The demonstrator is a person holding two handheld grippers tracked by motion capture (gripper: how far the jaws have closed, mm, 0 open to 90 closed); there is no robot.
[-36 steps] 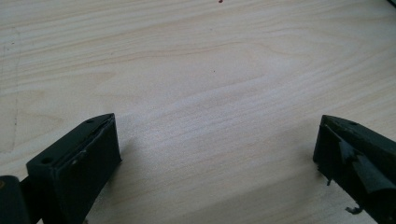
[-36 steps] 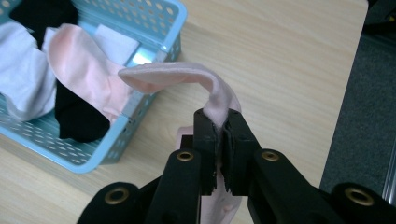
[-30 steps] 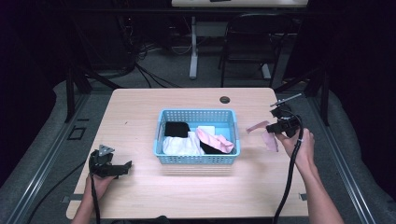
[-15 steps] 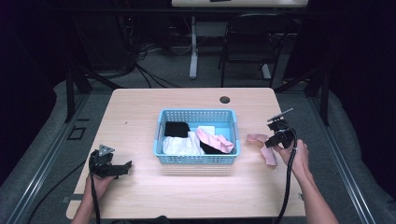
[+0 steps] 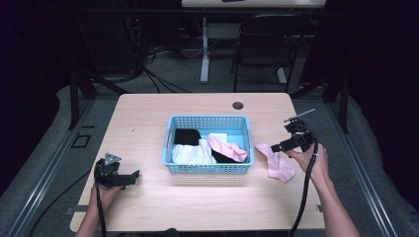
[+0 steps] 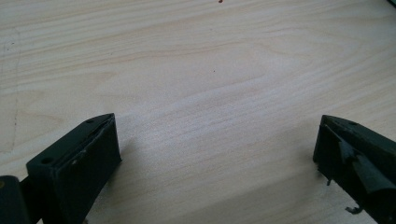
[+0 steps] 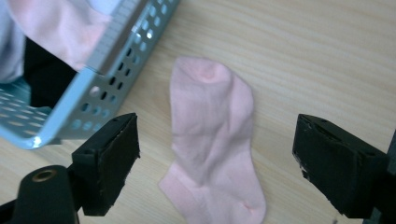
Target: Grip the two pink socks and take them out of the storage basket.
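A pink sock lies flat on the table just right of the blue basket. Over the sock hovers my right gripper; its jaws have just been opening and now stand wide apart, the sock lying loose on the wood between and below them, untouched. Inside the basket are black, white and pink clothes, with another pink sock draped at its right end. My left gripper rests open near the table's front left, with bare wood between its jaws.
The wooden table has a round cable hole at its back edge. Chairs, a desk leg and cables stand on the dark floor behind. Bare wood stretches in front of the basket and at the left.
My right gripper came down from above the table's right side with the pink sock, opened, and left the sock lying flat beside the basket. The left gripper stayed still.
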